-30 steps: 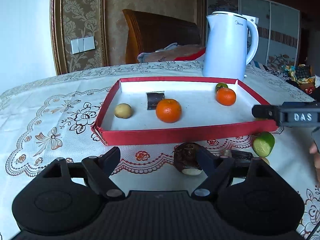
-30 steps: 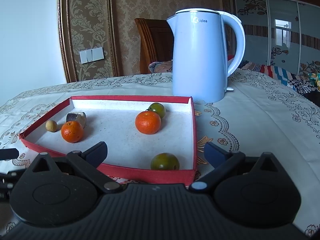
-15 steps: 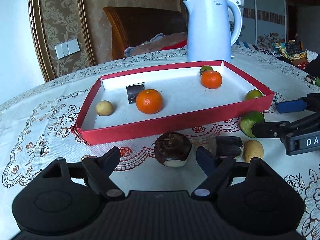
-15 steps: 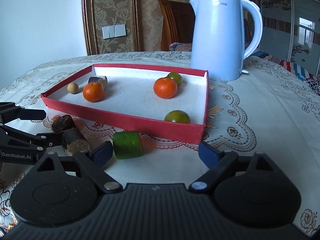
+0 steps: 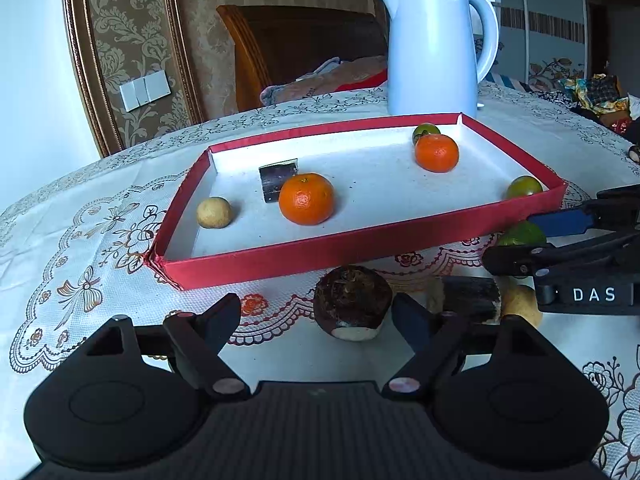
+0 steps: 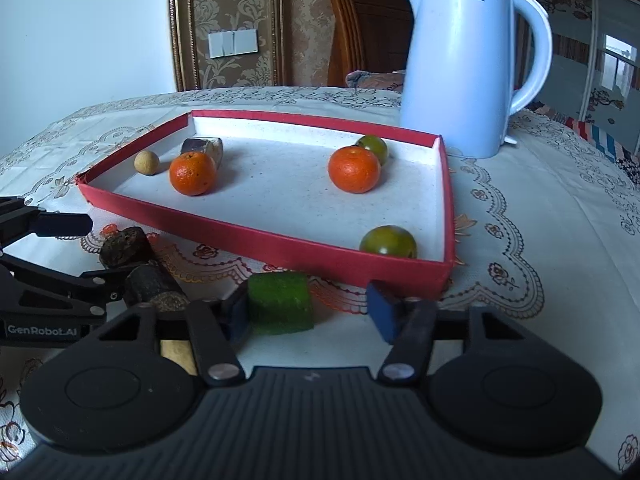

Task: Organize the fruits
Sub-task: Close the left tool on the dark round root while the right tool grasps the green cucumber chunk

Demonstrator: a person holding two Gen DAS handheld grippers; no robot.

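Right gripper (image 6: 310, 312) jaws are closing around the rough-skinned green lime chunk (image 6: 280, 303), newly centred at six o'clock below the shallow red cardboard tray (image 6: 256, 240); left gripper (image 5: 316, 320) stays released.

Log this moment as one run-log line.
right hand-held gripper: closing around green fruit piece, right pad not touching | left hand-held gripper: open by brown root | red tray: two oranges inside

Both wrist cameras sit low and close before the red tray (image 5: 360, 246), facing the kettle (image 6: 460, 68) behind it: the left view from the tray's left-front, the right from its right-front corner.
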